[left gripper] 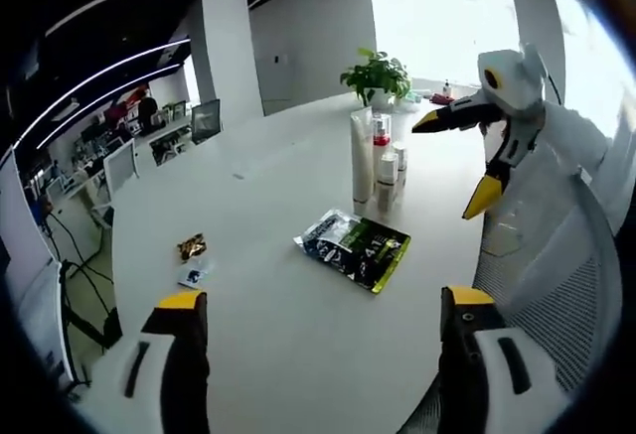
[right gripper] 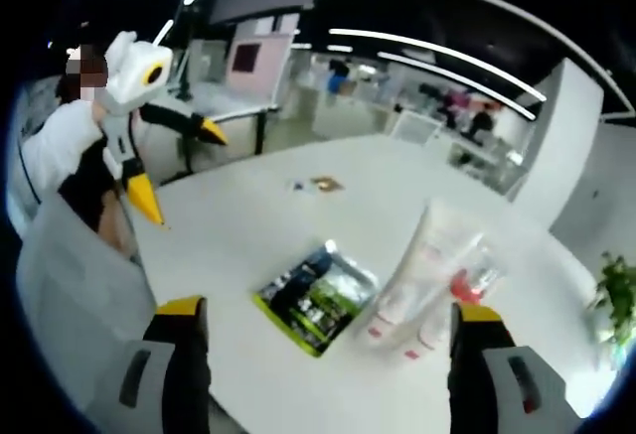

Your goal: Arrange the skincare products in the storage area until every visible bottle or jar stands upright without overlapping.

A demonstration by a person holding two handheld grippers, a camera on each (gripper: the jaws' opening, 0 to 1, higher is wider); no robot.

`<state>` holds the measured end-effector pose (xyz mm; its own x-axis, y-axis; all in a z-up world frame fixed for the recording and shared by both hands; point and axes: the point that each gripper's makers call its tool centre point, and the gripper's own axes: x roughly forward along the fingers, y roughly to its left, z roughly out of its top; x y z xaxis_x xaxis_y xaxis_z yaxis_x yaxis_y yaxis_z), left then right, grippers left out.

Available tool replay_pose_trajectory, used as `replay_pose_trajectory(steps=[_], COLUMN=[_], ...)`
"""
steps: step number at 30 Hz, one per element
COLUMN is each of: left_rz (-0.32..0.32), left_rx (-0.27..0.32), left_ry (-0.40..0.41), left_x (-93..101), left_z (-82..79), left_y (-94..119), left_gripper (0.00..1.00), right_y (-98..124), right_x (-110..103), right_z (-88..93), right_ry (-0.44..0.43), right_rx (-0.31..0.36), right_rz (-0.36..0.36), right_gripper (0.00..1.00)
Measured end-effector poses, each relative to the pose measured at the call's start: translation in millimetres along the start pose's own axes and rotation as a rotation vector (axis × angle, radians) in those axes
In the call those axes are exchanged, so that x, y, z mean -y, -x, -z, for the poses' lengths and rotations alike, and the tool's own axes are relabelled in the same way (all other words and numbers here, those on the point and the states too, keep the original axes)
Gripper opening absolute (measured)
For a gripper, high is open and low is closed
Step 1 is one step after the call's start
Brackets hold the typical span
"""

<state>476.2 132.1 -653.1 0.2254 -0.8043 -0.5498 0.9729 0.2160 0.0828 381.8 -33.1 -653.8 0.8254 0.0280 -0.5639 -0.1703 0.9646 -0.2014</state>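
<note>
Several skincare products stand upright in a tight cluster on the white table (left gripper: 248, 196): a tall white tube (left gripper: 361, 156), a red-capped bottle (left gripper: 382, 134) and small white bottles (left gripper: 388, 178). In the right gripper view the tube (right gripper: 422, 260) and red-capped bottle (right gripper: 467, 277) look blurred. My left gripper (left gripper: 323, 305) is open, well short of them, above the table. My right gripper (left gripper: 455, 159) hangs open just right of the cluster, holding nothing. From the right gripper's side its own jaws (right gripper: 328, 315) stand apart, and the left gripper (right gripper: 181, 168) shows open at the table's far edge.
A black and green packet (left gripper: 353, 247) lies flat in front of the cluster. Two small wrappers (left gripper: 192, 255) lie at the left. A potted plant (left gripper: 376, 76) stands behind the products. A mesh chair (left gripper: 542, 285) sits by the table's right edge. A person in white (right gripper: 60, 156) holds the grippers.
</note>
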Motion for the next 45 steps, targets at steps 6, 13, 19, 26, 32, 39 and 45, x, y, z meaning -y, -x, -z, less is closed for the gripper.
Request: replay_pose_trajectory(steps=[6,13,19,26,32,39,45], left_rz=[-0.001,0.002,0.004,-0.014,-0.001,0.004,0.011], left_rx=[0.007,0.008,0.009,0.009,0.003,0.009,0.0], left_ry=[0.009,0.023,0.045,0.061,0.095,0.102,0.11], left_x=[-2.4,-5.5,-4.4,-7.8,-7.6,-6.4,-4.5], left_z=[-0.8,0.2,2.9,7.6,12.1,12.6,16.4], left_y=[4.9,7.8,11.0,13.7,12.8,10.7,5.9], left_gripper=[0.98,0.99,0.99,0.99,0.99,0.99,0.99], right_y=[5.4,12.0,15.9,15.7,13.1,12.4,12.2], right_x=[10.5,17.6,21.4,20.3,15.8,15.7,14.6], right_z=[10.2,14.8,19.7,21.7,24.3,23.7,22.3], right_ry=[-0.03,-0.058,-0.077,-0.081,-0.097,-0.093,-0.088], right_rx=[-0.015,-0.015,-0.025,-0.031,-0.034,-0.032,-0.033], right_rz=[0.036,0.065,0.087,0.086,0.063,0.065,0.064], right_gripper=[0.99,0.99,1.0,1.0,1.0,1.0,1.0])
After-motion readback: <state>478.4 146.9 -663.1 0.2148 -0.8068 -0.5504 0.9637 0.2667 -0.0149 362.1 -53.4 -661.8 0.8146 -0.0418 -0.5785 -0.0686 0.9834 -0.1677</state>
